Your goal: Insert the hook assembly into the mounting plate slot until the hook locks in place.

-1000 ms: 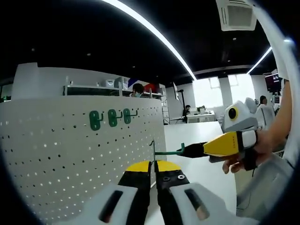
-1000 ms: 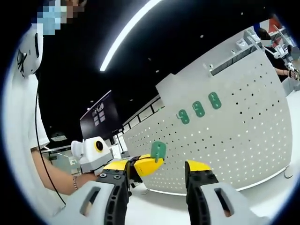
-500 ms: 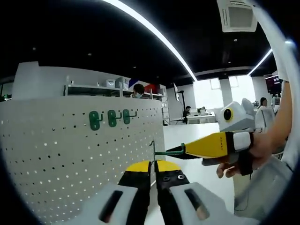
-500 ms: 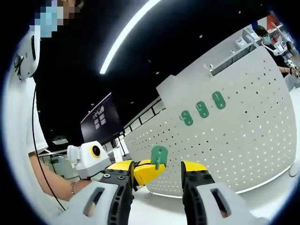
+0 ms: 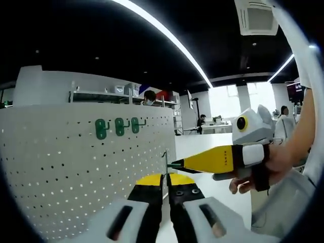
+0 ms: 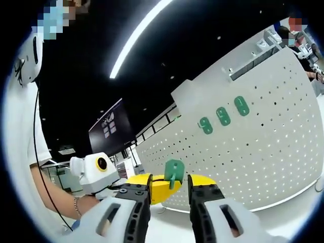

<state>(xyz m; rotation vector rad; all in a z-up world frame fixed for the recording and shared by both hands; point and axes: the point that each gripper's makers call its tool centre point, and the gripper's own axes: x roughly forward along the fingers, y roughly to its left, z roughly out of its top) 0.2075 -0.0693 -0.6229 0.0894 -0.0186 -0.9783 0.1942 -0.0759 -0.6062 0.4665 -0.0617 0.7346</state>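
Hook sits pinched in my left gripper, jaws closed on its wire, green plate end up. My right gripper has narrowed around that hook; whether it grips, I cannot tell. I'd secure it squarely before letting go, then carry it to the pegboard beside 3 mounted hooks.
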